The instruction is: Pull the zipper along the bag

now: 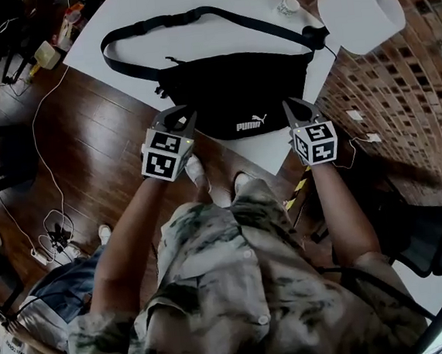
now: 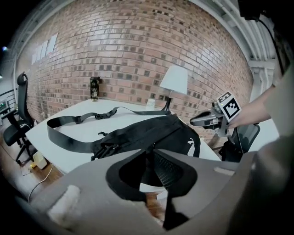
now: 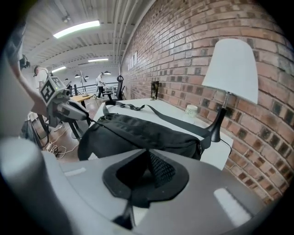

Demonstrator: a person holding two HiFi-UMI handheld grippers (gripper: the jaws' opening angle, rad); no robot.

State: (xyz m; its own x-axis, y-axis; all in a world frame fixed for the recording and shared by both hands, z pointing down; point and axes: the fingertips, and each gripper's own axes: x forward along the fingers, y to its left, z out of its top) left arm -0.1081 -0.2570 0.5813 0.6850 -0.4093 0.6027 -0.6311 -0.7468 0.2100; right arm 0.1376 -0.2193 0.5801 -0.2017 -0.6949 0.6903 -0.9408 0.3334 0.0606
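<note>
Brick wall [image 1: 398,77] backs a white worktop [image 1: 214,21]; the bag [image 1: 236,93] lies crosswise on it — long axis left to right — just ahead of both grippers. Left gripper [image 1: 176,116] and right gripper [image 1: 294,108] flank its near edge, about equally close; each one's fingers are closed together, holding nothing.

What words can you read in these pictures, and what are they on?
"PUMA": white letters beside a leaping cat logo, on the front of the black bag.
Cubes on the left gripper and right gripper: only black-and-white square patterns, no words.
Dark bottle on the table: its label is too small to read.
</note>
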